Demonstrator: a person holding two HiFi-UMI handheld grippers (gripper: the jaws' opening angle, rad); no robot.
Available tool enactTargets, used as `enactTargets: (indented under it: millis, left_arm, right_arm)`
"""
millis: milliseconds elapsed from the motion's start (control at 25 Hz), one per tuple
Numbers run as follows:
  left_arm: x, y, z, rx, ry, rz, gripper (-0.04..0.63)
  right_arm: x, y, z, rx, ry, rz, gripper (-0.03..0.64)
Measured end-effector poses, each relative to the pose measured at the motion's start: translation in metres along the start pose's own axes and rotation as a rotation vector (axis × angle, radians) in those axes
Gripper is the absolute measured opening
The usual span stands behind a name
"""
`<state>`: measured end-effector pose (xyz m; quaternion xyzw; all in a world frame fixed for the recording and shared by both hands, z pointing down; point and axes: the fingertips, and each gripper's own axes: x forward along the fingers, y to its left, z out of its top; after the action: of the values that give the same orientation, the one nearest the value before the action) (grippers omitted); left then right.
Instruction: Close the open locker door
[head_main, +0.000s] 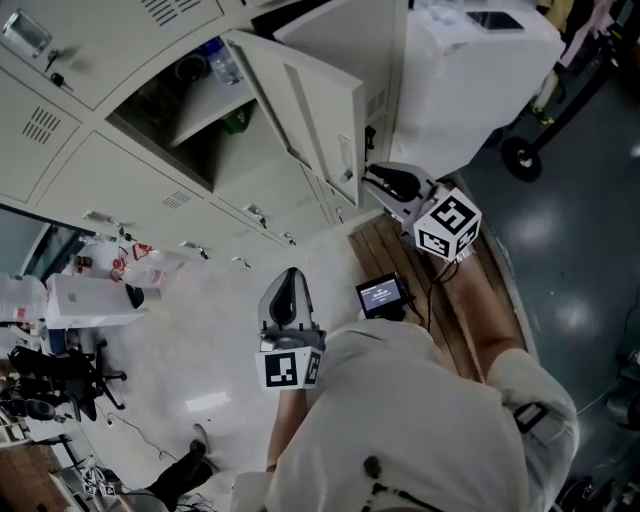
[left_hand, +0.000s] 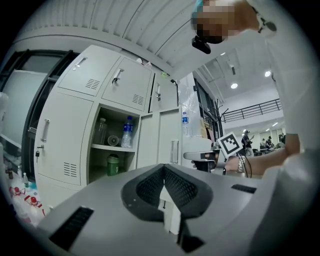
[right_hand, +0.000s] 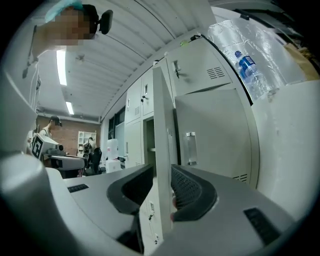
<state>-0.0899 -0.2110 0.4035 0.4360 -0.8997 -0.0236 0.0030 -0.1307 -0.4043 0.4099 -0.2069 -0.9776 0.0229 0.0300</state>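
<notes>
Two-jaw left gripper (head_main: 290, 277) pressed together, empty; right gripper (head_main: 379, 181) spread around the locker door (head_main: 303, 98) edge; bottle (left_hand: 128, 133) label unreadable

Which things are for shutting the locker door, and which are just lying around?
For the job:
door, its edge between the open jaws of the right gripper
locker

Just lying about:
bottle
green cup
bags on the floor
left gripper, shut and empty
</notes>
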Motion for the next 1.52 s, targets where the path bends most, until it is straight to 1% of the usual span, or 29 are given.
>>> enactTargets:
  millis: [40, 80, 320, 640, 760, 1000, 1240, 1520]
  left_arm:
    - [0.0, 0.0, -0.001, 0.0, 0.004, 0.003, 0.008]
    - [-0.001, 0.0, -0.002, 0.0, 0.006, 0.006, 0.008]
    - [-0.006, 0.003, -0.004, 0.003, 0.016, 0.019, 0.008]
    - [-0.01, 0.006, -0.005, 0.0, 0.015, 0.026, 0.008]
    - [-0.01, 0.006, -0.007, -0.001, 0.017, 0.025, 0.008]
    - [-0.01, 0.009, -0.009, -0.001, 0.018, 0.032, 0.008]
    - [-0.011, 0.014, -0.007, 0.005, 0.015, 0.047, 0.008]
    - [-0.013, 0.019, -0.009, 0.005, 0.022, 0.075, 0.008]
  right_arm:
    - [0.002, -0.001, 0.002, -0.003, 0.002, 0.008, 0.109]
    - [0.003, -0.003, 0.003, -0.005, 0.002, 0.012, 0.112]
    - [0.003, -0.006, 0.011, 0.001, -0.041, 0.016, 0.11]
    - [0.005, -0.01, 0.008, 0.01, -0.037, 0.027, 0.101]
    - [0.007, -0.007, 0.008, 0.006, -0.033, 0.043, 0.103]
    - [0.015, 0.009, 0.008, -0.014, -0.029, 0.124, 0.109]
    - [0.027, 0.026, 0.008, -0.008, -0.023, 0.214, 0.155]
    - [0.041, 0.048, 0.008, -0.036, -0.016, 0.318, 0.155]
